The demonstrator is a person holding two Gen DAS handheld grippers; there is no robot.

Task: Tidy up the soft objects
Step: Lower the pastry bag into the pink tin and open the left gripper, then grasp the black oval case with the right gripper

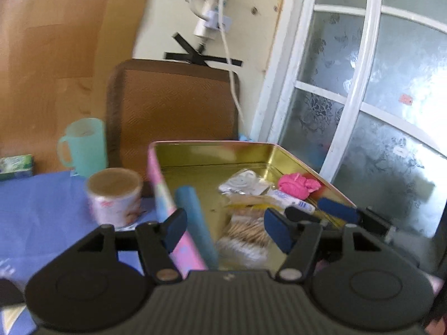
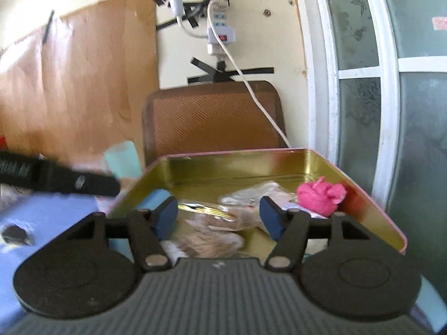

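Tin box (image 1: 212, 156): open rectangular tin, gold inside, pink printed outside. It stands on the blue tablecloth (image 1: 42, 209) close to the frosted window (image 1: 377, 111). In the right wrist view (image 2: 237, 164) it lies directly ahead of the gripper.

Contents of tin: a mixed, loose pile on the floor of the box, listed below.

Blue roll (image 1: 195, 223): light blue cylinder, lying lengthwise along the tin's left wall; also seen at (image 2: 156, 198).

Clear packets (image 1: 245, 184): plastic bags in the middle of the tin, one holding white items, another holding pale wooden sticks (image 1: 248, 231). Their exact contents are too blurred to name.

Pink soft bundle (image 1: 297, 185): bright pink, crumpled and knotted cloth-like lump, resting in the far right part of the tin against the right wall; confirmed at (image 2: 321, 195).

Small white tube (image 1: 293, 202): white with blue print, lying just beside the pink bundle.

Patterned cup (image 1: 114, 198): printed cup with a brown top, standing on the cloth just left of the tin.

Mint mug (image 1: 82, 145): handled, behind the patterned cup.

Left gripper (image 1: 226, 230): fingers spread apart, nothing between them, over the near end of the tin.

Right gripper (image 2: 219, 219): fingers spread apart, holding nothing, above the packets.
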